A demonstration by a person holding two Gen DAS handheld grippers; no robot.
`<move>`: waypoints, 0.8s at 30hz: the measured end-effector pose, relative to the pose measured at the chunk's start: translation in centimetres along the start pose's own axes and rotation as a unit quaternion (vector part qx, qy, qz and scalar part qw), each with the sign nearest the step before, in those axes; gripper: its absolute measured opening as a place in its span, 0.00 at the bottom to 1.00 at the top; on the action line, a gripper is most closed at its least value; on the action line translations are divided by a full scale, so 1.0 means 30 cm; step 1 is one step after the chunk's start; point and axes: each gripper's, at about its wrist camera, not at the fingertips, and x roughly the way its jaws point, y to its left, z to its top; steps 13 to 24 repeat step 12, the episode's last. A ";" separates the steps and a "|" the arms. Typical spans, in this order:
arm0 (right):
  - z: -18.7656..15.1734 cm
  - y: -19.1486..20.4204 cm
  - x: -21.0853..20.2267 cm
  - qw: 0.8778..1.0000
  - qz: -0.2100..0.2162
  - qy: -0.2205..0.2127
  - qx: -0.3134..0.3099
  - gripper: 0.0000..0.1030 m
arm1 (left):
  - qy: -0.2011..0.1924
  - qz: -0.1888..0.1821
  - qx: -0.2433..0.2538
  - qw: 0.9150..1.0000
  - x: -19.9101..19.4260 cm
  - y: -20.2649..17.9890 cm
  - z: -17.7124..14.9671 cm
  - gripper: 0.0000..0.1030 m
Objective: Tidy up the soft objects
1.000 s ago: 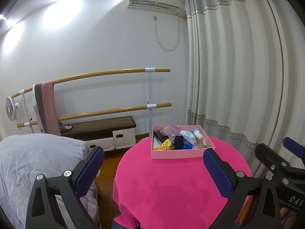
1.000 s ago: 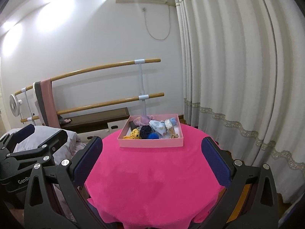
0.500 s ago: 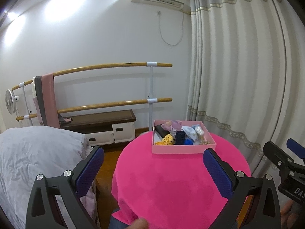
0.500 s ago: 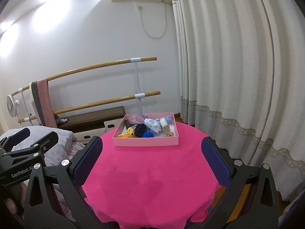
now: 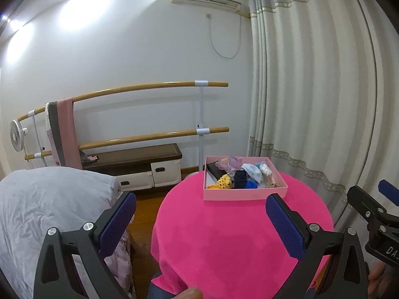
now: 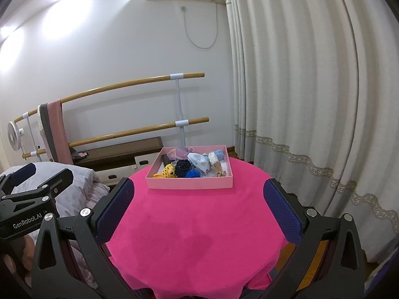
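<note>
Already the soft toys (image 6: 193,165) sit heaped in my pink box (image 6: 189,183) at the table's (image 6: 194,236) far side. Over the last second I've backed both views off slightly; left gripper (image 5: 200,220) and right gripper (image 6: 198,209) gape wide, empty.

1. Your left wrist cam looks forward over the pink table (image 5: 237,236) from its near-left edge, well back from the pink box (image 5: 245,194).
2. Your right one sits further right, facing the same way.
3. Both share table, box, wall bars (image 6: 139,84) and curtain (image 6: 311,99).
</note>
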 end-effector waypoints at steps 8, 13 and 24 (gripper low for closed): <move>-0.004 -0.008 0.005 1.000 -0.004 -0.002 -0.001 1.00 | -0.007 -0.005 0.000 1.000 0.000 -0.006 -0.017 1.00; -0.004 -0.007 0.005 1.000 -0.004 -0.003 -0.002 1.00 | -0.011 -0.007 -0.002 1.000 -0.001 -0.002 -0.026 1.00; -0.004 -0.007 0.005 1.000 -0.004 -0.003 -0.002 1.00 | -0.011 -0.007 -0.002 1.000 -0.001 -0.002 -0.026 1.00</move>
